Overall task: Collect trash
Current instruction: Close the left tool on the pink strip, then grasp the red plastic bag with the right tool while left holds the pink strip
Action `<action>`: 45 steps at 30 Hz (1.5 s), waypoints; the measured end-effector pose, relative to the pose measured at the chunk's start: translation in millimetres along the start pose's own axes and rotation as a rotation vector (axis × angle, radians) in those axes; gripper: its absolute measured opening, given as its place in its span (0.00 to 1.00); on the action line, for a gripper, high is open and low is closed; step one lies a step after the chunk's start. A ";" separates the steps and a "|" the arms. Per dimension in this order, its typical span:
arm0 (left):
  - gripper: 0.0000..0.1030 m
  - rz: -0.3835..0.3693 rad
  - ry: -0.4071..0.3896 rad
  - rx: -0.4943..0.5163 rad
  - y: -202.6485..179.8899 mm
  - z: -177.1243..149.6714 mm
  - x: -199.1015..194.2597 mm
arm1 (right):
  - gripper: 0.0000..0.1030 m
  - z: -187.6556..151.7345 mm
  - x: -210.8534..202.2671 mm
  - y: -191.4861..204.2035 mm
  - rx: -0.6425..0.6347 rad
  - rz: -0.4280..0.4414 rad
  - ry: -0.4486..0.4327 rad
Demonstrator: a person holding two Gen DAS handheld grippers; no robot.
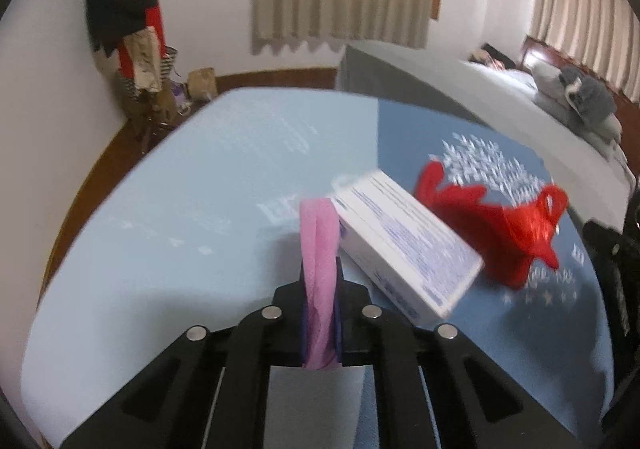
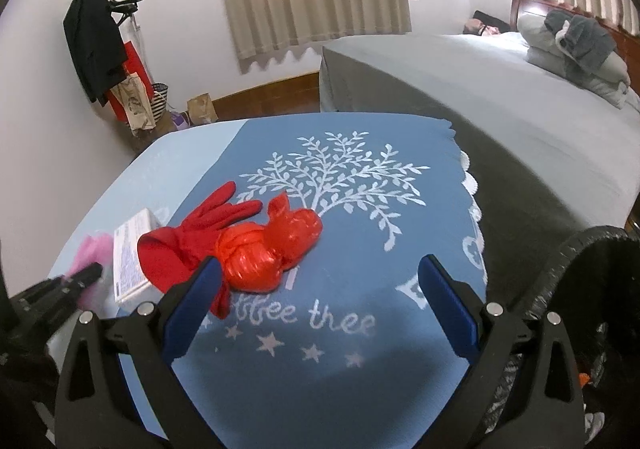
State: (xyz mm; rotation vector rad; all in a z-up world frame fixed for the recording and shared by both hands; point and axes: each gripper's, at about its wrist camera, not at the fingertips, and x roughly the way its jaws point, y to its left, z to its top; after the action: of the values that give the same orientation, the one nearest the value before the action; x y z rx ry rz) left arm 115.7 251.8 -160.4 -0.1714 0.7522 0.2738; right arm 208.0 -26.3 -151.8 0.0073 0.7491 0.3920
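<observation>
My left gripper (image 1: 320, 269) is shut on a pink crumpled tissue (image 1: 318, 249) and holds it over the pale blue cloth. It also shows at the left of the right wrist view (image 2: 90, 273). A white printed carton (image 1: 404, 245) lies just right of it, also in the right wrist view (image 2: 130, 257). A red glove (image 2: 200, 225) and a crumpled red plastic bag (image 2: 264, 249) lie on the blue tree-pattern cloth (image 2: 360, 209). My right gripper (image 2: 320, 281) is open and empty, its left finger beside the red bag.
A black-lined trash bin (image 2: 592, 289) stands at the right edge of the table. A grey bed (image 2: 480, 89) with pillows lies behind. A coat stand (image 2: 96, 41) with bags is at the back left wall.
</observation>
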 end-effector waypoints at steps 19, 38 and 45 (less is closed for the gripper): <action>0.09 -0.094 -0.074 0.036 -35.2 37.6 -6.5 | 0.93 10.0 42.7 21.5 -0.039 0.043 0.053; 0.09 -0.097 -0.066 0.037 -37.1 31.8 -10.1 | 0.47 22.6 26.2 26.1 -0.056 0.151 0.052; 0.09 -0.118 -0.092 0.056 -51.6 37.0 -28.1 | 0.46 33.1 -15.6 16.2 -0.031 0.154 -0.030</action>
State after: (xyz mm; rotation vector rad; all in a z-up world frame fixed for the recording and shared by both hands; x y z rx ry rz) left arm 135.9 206.9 -111.4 -0.1484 0.6555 0.1471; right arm 214.1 -12.3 -114.8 0.0419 0.7151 0.5486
